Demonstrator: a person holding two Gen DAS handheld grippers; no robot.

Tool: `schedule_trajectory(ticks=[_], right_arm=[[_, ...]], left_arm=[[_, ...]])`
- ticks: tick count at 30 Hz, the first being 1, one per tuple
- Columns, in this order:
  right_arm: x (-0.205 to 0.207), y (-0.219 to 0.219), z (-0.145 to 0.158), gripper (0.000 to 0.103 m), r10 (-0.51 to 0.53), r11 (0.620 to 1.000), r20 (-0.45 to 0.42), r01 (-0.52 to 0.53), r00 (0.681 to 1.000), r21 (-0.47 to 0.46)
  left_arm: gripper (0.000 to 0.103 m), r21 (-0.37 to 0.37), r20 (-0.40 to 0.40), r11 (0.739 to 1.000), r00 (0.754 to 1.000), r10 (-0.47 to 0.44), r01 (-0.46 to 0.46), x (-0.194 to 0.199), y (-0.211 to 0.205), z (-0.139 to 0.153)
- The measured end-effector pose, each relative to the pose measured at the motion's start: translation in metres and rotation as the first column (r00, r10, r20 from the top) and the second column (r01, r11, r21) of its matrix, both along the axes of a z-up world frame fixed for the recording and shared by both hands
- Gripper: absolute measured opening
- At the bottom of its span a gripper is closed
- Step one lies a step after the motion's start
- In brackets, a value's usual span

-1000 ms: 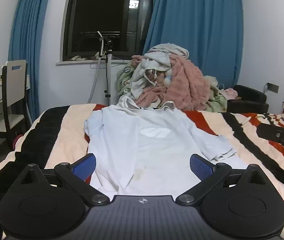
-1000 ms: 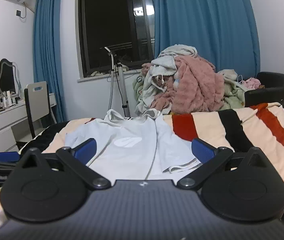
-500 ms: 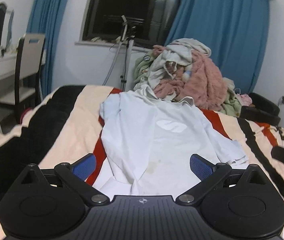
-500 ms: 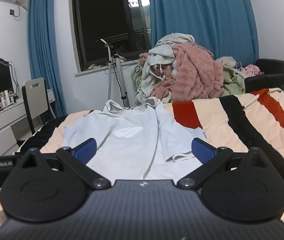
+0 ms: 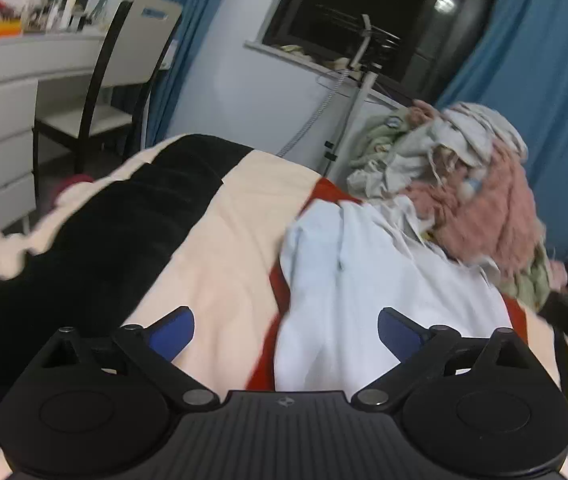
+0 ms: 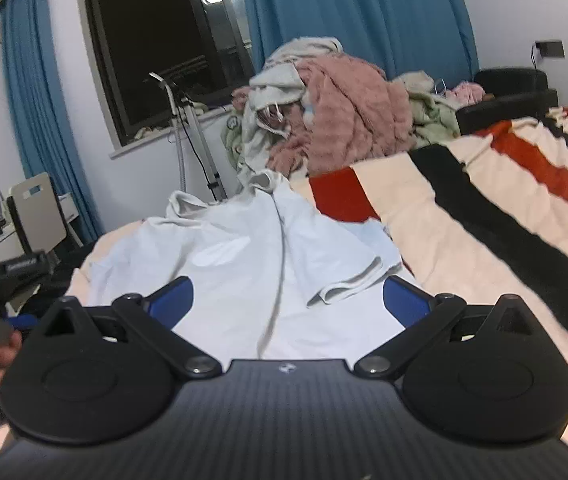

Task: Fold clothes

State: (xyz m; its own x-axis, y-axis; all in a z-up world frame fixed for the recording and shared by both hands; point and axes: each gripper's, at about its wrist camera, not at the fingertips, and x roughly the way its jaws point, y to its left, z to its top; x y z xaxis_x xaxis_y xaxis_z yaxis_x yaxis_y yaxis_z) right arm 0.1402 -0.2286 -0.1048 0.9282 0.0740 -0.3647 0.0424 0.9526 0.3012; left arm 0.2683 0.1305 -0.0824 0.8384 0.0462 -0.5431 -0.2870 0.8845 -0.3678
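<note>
A white hooded shirt (image 6: pixel 244 256) lies spread flat on the striped blanket (image 6: pixel 483 216), hood toward the window. In the left wrist view the shirt (image 5: pixel 363 280) shows its left edge and sleeve. My left gripper (image 5: pixel 285 330) is open and empty, low over the shirt's left side edge. My right gripper (image 6: pixel 287 300) is open and empty, just above the shirt's lower part near the folded right sleeve (image 6: pixel 347 280). The left gripper's body also shows in the right wrist view (image 6: pixel 16 270), held by a hand.
A heap of pink, white and green clothes (image 6: pixel 335 104) is piled at the bed's far end. A chair (image 5: pixel 124 80) and a white desk (image 5: pixel 16 64) stand left of the bed. A stand (image 6: pixel 192 140) is by the window. A black armchair (image 6: pixel 511 92) stands far right.
My left gripper has swung left and tilted, now over the shirt's left edge. My right gripper has dropped closer to the shirt and tilted. Both stay open.
</note>
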Motion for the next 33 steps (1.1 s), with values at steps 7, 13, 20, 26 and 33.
schedule_trajectory(ticks=[7,13,20,26,33], right_arm=[[0.039,-0.006,-0.022,0.103,-0.026,0.999,-0.037,0.027,0.999,0.034],[0.061,-0.008,-0.034,0.103,-0.037,0.999,-0.051,0.039,0.998,0.026],[0.066,-0.016,-0.039,0.103,-0.049,0.997,-0.055,0.053,0.997,0.057],[0.062,-0.024,-0.04,0.103,-0.071,0.993,-0.07,0.077,0.995,0.094],[0.06,-0.022,-0.035,0.103,-0.07,0.993,-0.057,0.076,0.996,0.092]], left_arm=[[0.071,0.062,-0.002,0.997,0.999,-0.045,0.045,0.082,-0.002,-0.017],[0.008,0.539,-0.144,0.825,0.984,-0.108,0.169,0.129,-0.078,-0.021],[0.005,0.79,-0.256,0.416,0.859,-0.443,0.45,0.11,-0.211,-0.049],[0.009,0.73,-0.309,0.424,0.812,-0.495,0.536,0.118,-0.243,-0.073],[0.052,0.49,-0.158,0.625,0.767,-0.622,0.608,0.084,-0.188,-0.028]])
